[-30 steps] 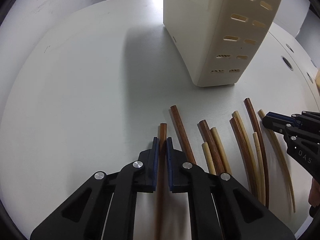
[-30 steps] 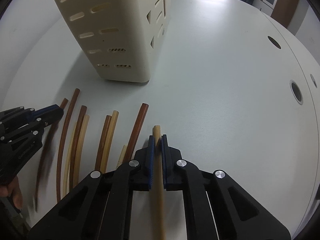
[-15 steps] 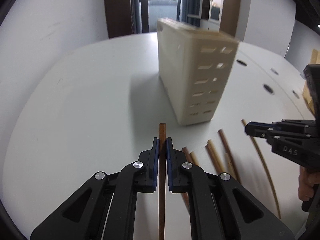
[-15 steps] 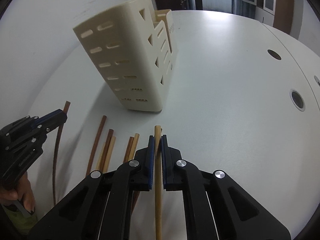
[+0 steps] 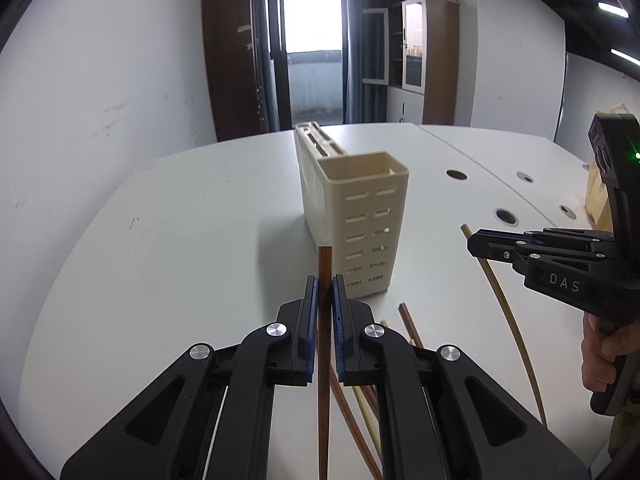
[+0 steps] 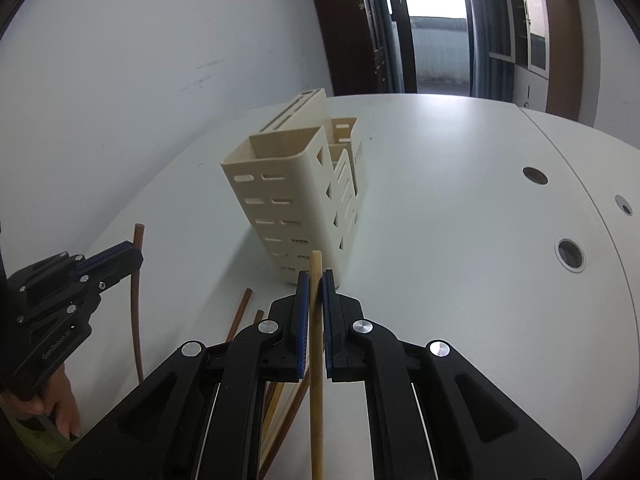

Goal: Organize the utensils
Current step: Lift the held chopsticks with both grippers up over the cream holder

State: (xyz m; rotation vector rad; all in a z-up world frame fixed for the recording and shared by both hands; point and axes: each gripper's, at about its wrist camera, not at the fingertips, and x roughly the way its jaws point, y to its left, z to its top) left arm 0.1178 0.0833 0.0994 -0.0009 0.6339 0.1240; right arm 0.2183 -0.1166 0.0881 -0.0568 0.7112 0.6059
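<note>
**Dark wood and pale bamboo, one chopstick per gripper**

Pinching a dark brown chopstick (image 5: pixel 323 344) between the blue pads of the left gripper (image 5: pixel 324 280), jaws closed on it, tip poking out just past the fingertips. Gripping a pale bamboo chopstick (image 6: pixel 316 344) the same way in the right gripper (image 6: pixel 315 276), jaws clamped on the shaft, blunt end standing a little beyond the pads. Holding both sticks clear of the white table (image 5: pixel 180 240), each running back under its gripper toward the camera.

Pointing both grippers at the cream utensil holder (image 5: pixel 354 216), standing upright toward the middle of the table, slotted on its sides, with an open square compartment at the near end and narrower slots behind it. Leaving the remaining chopsticks (image 5: pixel 408 328) lying loose on the table near its close edge, between the holder and the grippers, brown and pale ones mixed, mostly hidden behind the gripper bodies.

Showing, in the left wrist view, a hand (image 5: pixel 604 356) wrapped around the right gripper's handle; in the right wrist view, fingers of the other hand (image 6: pixel 64 404) at the lower left under the left gripper.

Backing onto a white wall (image 6: pixel 140 60) along the table's far left edge.
</note>
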